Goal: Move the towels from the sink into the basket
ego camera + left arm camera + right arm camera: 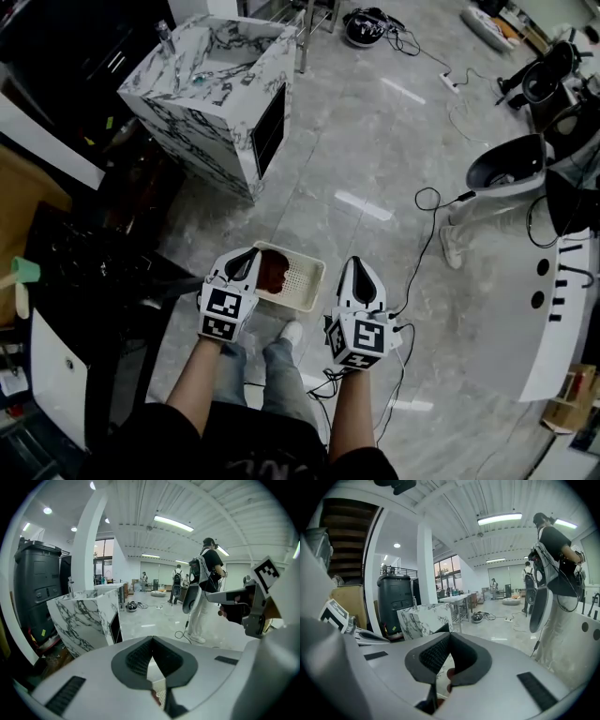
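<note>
Both left gripper (249,255) and right gripper (357,263) are pinched shut, empty. A rust-brown towel (272,273) is already laid in the cream perforated basket (316,273); the marbled sink (202,117) probably gets approached next, jaws opened early.

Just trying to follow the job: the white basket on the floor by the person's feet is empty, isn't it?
Not empty: the head view shows a dark red towel lying in the white basket on the floor by the person's feet.
</note>
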Motion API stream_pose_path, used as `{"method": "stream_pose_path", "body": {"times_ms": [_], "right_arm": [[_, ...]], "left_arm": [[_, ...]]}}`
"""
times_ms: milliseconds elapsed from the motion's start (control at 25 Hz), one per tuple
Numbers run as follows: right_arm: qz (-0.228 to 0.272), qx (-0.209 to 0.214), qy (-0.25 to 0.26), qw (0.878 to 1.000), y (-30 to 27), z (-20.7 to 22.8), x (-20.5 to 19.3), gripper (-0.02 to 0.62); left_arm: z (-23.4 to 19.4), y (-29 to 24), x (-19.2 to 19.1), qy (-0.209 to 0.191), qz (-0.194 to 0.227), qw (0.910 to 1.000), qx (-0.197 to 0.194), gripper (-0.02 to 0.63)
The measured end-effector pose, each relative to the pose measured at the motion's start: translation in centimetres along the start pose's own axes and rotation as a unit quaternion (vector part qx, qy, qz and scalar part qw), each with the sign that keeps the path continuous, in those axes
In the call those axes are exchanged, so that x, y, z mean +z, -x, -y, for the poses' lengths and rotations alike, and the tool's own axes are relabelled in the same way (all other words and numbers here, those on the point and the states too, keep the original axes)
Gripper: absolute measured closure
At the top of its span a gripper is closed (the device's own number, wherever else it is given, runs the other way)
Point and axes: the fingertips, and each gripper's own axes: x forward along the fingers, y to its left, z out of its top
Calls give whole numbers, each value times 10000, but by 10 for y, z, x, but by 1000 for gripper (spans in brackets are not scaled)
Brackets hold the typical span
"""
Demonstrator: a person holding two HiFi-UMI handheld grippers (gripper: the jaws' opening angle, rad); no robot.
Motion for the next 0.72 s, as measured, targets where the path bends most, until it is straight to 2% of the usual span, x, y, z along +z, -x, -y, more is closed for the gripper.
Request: {"method": "stream_pose_path", "body": {"times_ms": [240, 480, 720], "right_arm": [[137, 12, 19, 9999, 24, -5, 39, 580], [315, 39, 109, 9994, 39, -10, 72, 580], [467, 109, 214, 9986, 49, -15, 104, 580]], "left_arm": [[-2, 33, 50, 163, 368, 9991, 115, 591], [-1, 55, 98, 120, 690, 9975, 95, 591], [-1, 79, 130, 70, 899, 9958, 181, 591]]}}
